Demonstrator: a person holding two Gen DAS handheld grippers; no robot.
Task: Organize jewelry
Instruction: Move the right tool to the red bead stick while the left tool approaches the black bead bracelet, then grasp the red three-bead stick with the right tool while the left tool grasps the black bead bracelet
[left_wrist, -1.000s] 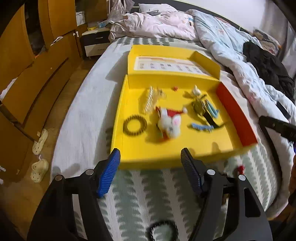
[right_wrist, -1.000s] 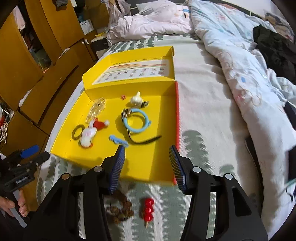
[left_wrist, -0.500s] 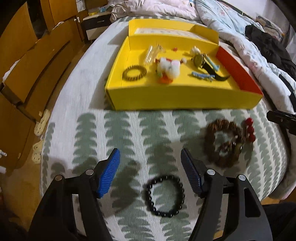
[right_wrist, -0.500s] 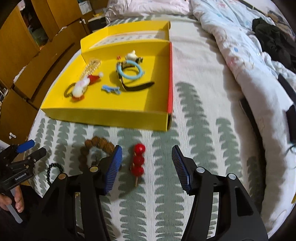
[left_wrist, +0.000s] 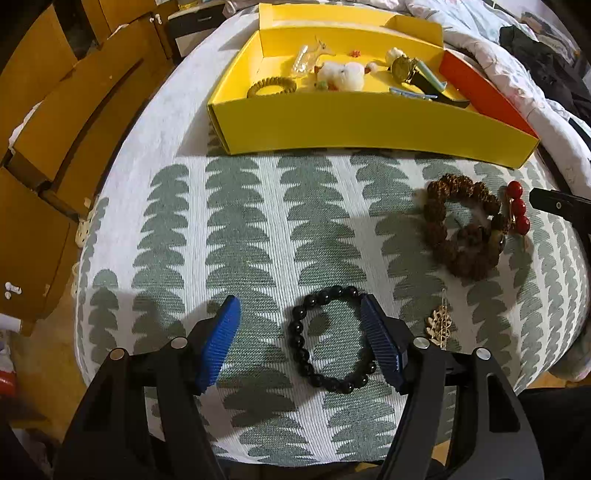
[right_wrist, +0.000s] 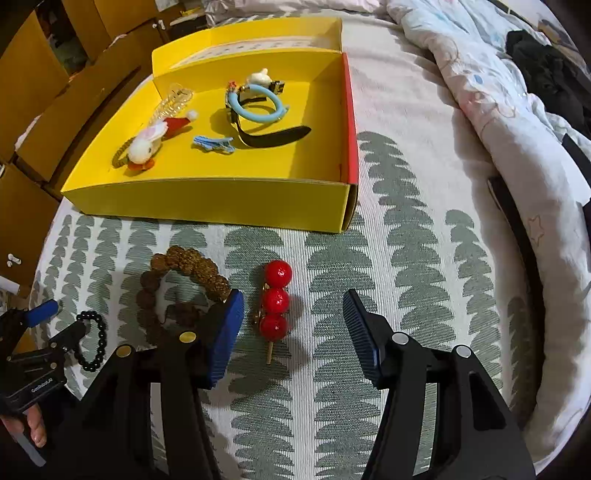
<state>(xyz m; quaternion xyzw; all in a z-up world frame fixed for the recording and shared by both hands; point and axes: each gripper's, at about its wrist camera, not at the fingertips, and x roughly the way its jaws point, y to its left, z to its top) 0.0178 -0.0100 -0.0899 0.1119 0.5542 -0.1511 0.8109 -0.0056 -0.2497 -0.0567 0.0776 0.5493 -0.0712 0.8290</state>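
Note:
A black bead bracelet (left_wrist: 332, 338) lies on the leaf-patterned bedspread between my left gripper's (left_wrist: 300, 338) open fingers, its right side by the right finger. A brown bead bracelet (left_wrist: 463, 225) and a red three-ball hairpin (left_wrist: 517, 210) lie to the right, a small gold clip (left_wrist: 439, 325) nearer. In the right wrist view the red hairpin (right_wrist: 275, 297) lies between my right gripper's (right_wrist: 293, 330) open fingers, the brown bracelet (right_wrist: 181, 291) just left of them, the black bracelet (right_wrist: 94, 345) by the left gripper. The yellow box (left_wrist: 354, 125) (right_wrist: 207, 201) holds several hair ties, clips and a watch.
A rumpled duvet (right_wrist: 480, 85) and dark clothing (right_wrist: 546, 70) lie on the bed to the right. Wooden cabinets (left_wrist: 55, 110) stand left of the bed, whose edge drops to the floor close by on the left and near sides.
Both grippers have pulled back from over the box and dropped low over the bedspread. The black bracelet now sits between the left fingers, the red hairpin between the right fingers.

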